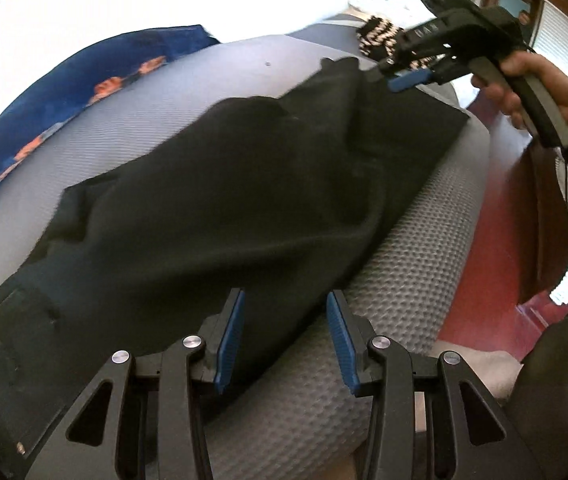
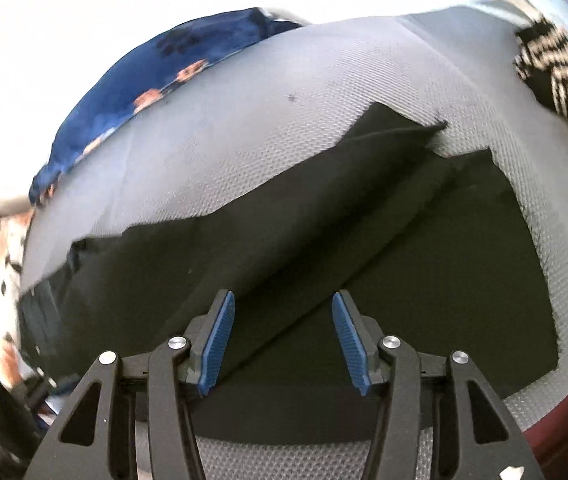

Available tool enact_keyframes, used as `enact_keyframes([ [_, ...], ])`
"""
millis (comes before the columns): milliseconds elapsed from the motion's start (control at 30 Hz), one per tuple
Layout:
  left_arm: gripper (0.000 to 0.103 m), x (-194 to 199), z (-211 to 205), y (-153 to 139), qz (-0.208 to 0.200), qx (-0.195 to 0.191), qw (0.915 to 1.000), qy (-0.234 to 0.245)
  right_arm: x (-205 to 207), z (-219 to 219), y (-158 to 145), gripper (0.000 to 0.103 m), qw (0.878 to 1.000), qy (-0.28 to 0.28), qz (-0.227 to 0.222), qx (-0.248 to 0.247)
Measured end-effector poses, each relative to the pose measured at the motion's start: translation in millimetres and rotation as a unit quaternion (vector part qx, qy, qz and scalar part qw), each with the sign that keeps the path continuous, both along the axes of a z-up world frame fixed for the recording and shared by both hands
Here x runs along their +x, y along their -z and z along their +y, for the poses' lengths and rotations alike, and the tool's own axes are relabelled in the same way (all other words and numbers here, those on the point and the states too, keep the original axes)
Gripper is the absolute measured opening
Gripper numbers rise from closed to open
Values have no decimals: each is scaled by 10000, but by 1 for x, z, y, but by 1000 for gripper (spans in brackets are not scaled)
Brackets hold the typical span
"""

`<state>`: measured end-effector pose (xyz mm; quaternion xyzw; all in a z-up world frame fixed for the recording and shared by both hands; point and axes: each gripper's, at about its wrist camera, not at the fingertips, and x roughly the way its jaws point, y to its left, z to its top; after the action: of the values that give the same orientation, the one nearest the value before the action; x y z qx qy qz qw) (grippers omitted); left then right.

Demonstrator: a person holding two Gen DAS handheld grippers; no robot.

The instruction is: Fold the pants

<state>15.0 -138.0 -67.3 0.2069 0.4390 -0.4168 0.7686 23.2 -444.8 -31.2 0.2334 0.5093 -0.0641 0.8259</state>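
Black pants (image 1: pixel 212 200) lie creased across the grey mat (image 1: pixel 403 280), frame centre. Left gripper (image 1: pixel 284 336) and right gripper (image 2: pixel 283 340) both angle downward over them, fingers released, gripping nothing.

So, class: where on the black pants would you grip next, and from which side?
I would probably take the black pants at the two hem corners, coming from above at the leg end. The legs lie flat and stacked on the grey mat, so the hems give a clean edge to carry towards the waistband.
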Motion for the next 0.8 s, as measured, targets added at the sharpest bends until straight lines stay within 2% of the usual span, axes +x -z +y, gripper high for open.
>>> enact_keyframes([
  [100,43,-3,-9,5,32,75,9999,87,0,-11,8,49,9997,146,-10,210],
  [233,41,-4,-19,9,-8,126,9998,122,-3,-15,19,49,9995,225,38,196],
  [267,38,-3,-21,10,-6,108,9999,123,-3,-17,22,49,9993,265,35,264],
  [333,24,-2,-23,9,106,41,9997,195,-1,-23,26,49,9987,354,25,366],
  [400,18,-2,-23,7,114,19,9996,253,1,-28,29,49,9979,456,-12,459],
  [500,14,0,-22,7,183,-45,9996,212,8,-39,31,47,9962,628,-123,585],
  [567,14,4,-19,5,304,-164,9994,97,13,-48,32,39,9943,765,-170,723],
  [600,13,5,-17,4,334,-221,9992,57,16,-51,32,18,9940,810,-163,718],
  [633,13,6,-16,2,347,-272,9990,13,18,-53,28,5,9940,857,-166,660],
  [700,13,6,-14,1,410,-313,9987,-30,22,-52,15,4,9947,799,-288,576],
  [767,13,3,-15,1,316,-263,9992,9,29,-46,-5,4,9963,707,-441,187],
  [800,13,2,-15,1,295,-243,9993,2,33,-45,-11,4,9967,654,-454,182],
])
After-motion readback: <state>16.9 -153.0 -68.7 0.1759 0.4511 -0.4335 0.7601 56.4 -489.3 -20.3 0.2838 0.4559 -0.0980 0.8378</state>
